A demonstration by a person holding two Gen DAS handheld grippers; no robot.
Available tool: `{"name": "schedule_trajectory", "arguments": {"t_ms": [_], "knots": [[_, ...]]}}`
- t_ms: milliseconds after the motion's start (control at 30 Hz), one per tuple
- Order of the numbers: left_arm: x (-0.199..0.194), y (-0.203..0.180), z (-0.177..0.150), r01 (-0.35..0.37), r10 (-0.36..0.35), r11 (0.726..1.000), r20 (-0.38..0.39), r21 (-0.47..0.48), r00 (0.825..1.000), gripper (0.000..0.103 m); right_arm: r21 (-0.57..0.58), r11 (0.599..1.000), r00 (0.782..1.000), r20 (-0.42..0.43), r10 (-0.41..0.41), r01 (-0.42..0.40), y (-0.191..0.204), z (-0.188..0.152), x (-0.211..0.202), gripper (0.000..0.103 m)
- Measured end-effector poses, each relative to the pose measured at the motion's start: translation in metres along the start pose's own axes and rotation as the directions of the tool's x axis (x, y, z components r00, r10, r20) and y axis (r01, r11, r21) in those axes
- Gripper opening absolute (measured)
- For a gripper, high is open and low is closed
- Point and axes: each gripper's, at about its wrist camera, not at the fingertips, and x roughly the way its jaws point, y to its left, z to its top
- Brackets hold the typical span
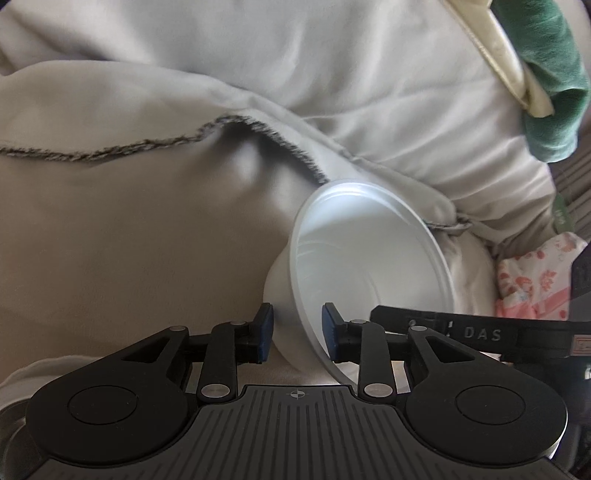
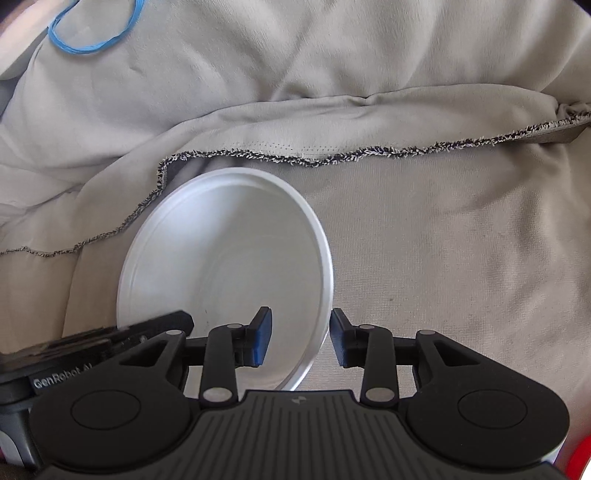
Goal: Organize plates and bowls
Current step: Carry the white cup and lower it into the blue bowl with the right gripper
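Note:
A white plastic bowl point(image 1: 369, 266) lies tilted on a beige blanket, its mouth facing me. In the left wrist view my left gripper point(image 1: 297, 332) straddles the bowl's left wall and rim, one blue pad outside and one inside, with gaps on both sides. In the right wrist view the same bowl point(image 2: 225, 273) shows. My right gripper point(image 2: 301, 338) straddles its right rim, left finger inside, right finger outside, with a gap. The other gripper's black body shows in each view at the bowl's far side.
The rumpled beige blanket point(image 2: 443, 258) with a dark frayed hem point(image 2: 332, 157) covers the surface. A blue rubber band point(image 2: 92, 33) lies at the back left. A green cloth point(image 1: 546, 74) and a floral pink fabric point(image 1: 532, 284) sit at the right.

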Motion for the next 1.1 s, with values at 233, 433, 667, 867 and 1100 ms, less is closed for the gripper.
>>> {"name": "schedule_trajectory", "arguments": {"t_ms": [233, 433, 667, 867, 1100], "knots": [[0.016, -0.004, -0.004, 0.054, -0.055, 0.998, -0.048, -0.019, 0.997, 0.033, 0.073, 0.997, 1.0, 0.017, -0.012, 0.01, -0.033, -0.002, -0.002, 0.034], [0.016, -0.022, -0.002, -0.003, 0.006, 0.999, -0.067, 0.037, 0.998, 0.034, 0.093, 0.995, 0.999, 0.025, 0.042, -0.045, -0.048, -0.008, -0.001, 0.034], [-0.062, -0.076, 0.004, 0.035, -0.055, 0.986, 0.12, 0.165, 0.991, 0.034, -0.041, 0.995, 0.959, 0.268, 0.098, -0.09, -0.03, -0.017, -0.086, 0.033], [-0.113, -0.107, -0.03, 0.013, -0.022, 0.979, 0.045, 0.203, 0.999, 0.033, -0.042, 0.993, 0.971, 0.212, 0.113, -0.107, -0.023, -0.046, -0.14, 0.033], [-0.128, -0.099, -0.073, -0.074, 0.08, 0.99, -0.048, 0.117, 0.996, 0.027, -0.025, 0.98, 0.974, 0.107, 0.201, -0.199, -0.028, -0.096, -0.145, 0.033]]}}
